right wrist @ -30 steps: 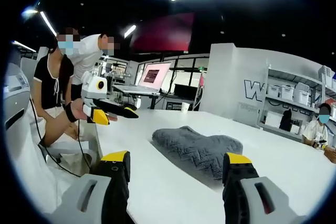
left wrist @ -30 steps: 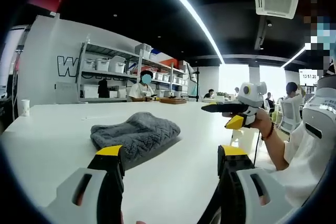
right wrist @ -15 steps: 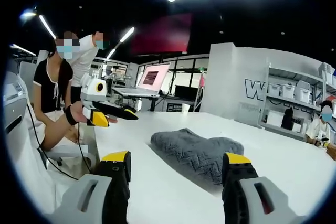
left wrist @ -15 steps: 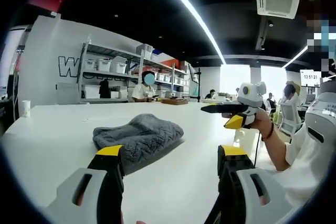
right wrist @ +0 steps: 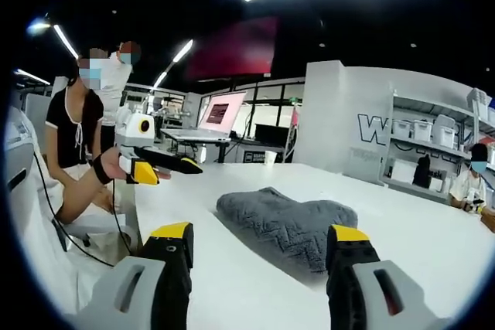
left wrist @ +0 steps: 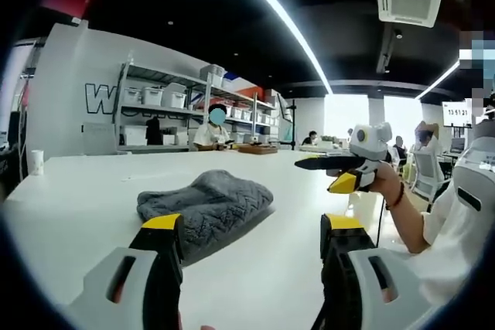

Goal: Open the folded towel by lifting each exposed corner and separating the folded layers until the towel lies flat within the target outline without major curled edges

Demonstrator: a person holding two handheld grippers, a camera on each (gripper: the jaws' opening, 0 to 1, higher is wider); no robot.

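Towel: a grey, zigzag-knit folded towel [left wrist: 205,208] is lying bunched on the white table [left wrist: 77,191], just beyond the near jaws in both views; in the right gripper view it [right wrist: 282,222] is sitting between the two jaw tips, apart from them.
Left gripper: the left gripper [left wrist: 251,229], white-bodied with yellow-capped black jaws, is hovering above the table with jaws spread wide, gripping nothing; in the right gripper view it [right wrist: 189,166] is showing at far left in a person's hand [right wrist: 116,169], and there I cannot tell how its jaws stand.
Right gripper: the right gripper [right wrist: 259,239] is standing released, jaws wide apart, empty; in the left gripper view it [left wrist: 309,164] is being held at right.
Writing: large black letters starting with "W" [left wrist: 97,98] are partly hiding behind metal shelving [left wrist: 166,113] on the far white wall; the rest is unreadable.
Cup: a white paper cup [left wrist: 35,161] is standing at the table's far left.
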